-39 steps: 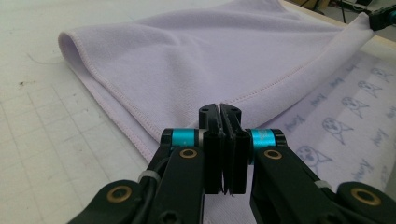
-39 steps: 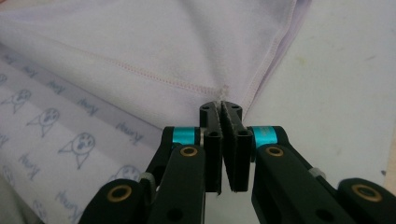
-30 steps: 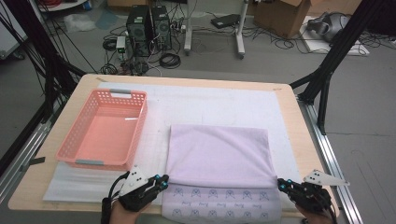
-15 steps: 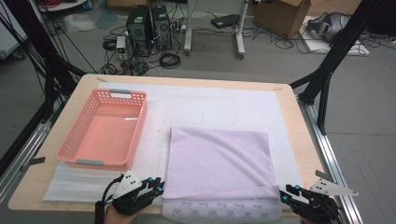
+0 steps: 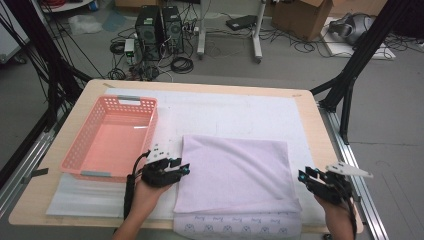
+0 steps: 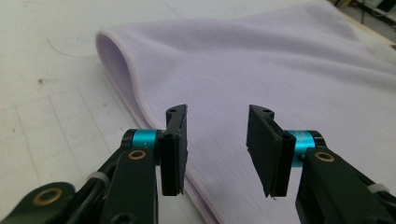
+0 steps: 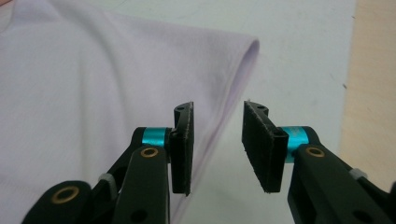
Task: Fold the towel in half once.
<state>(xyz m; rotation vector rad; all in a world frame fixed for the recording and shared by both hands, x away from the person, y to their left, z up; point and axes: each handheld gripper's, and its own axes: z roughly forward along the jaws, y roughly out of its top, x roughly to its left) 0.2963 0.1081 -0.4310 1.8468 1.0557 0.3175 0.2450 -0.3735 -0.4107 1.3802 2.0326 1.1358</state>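
On the counter [image 5: 310, 107], right of the pink basket [image 5: 111, 140], the left gripper [image 5: 181, 169] has just opened its fingers beside the folded lilac towel [image 5: 235, 172], whose right edge the right gripper [image 5: 303, 176] flanks, fingers apart, lately narrowing.

1. The folded lilac towel [image 5: 235, 175] lies over a patterned white sheet [image 5: 237, 227], so just a strip of that sheet peeks out at the near edge; its print is too small to make out.
2. The person's forearms run off the bottom of the high view.
3. In the left gripper view the towel [image 6: 289, 70] runs past the right edge, and the fold's underside is hidden.
4. In the right gripper view the towel [image 7: 93, 93] is cut by the left edge.
5. The right hand-held gripper [image 5: 305, 177] in the high view is small and blurred; its jaw gap can't be read there.
6. The pink basket [image 5: 112, 140] hides the surface beneath.
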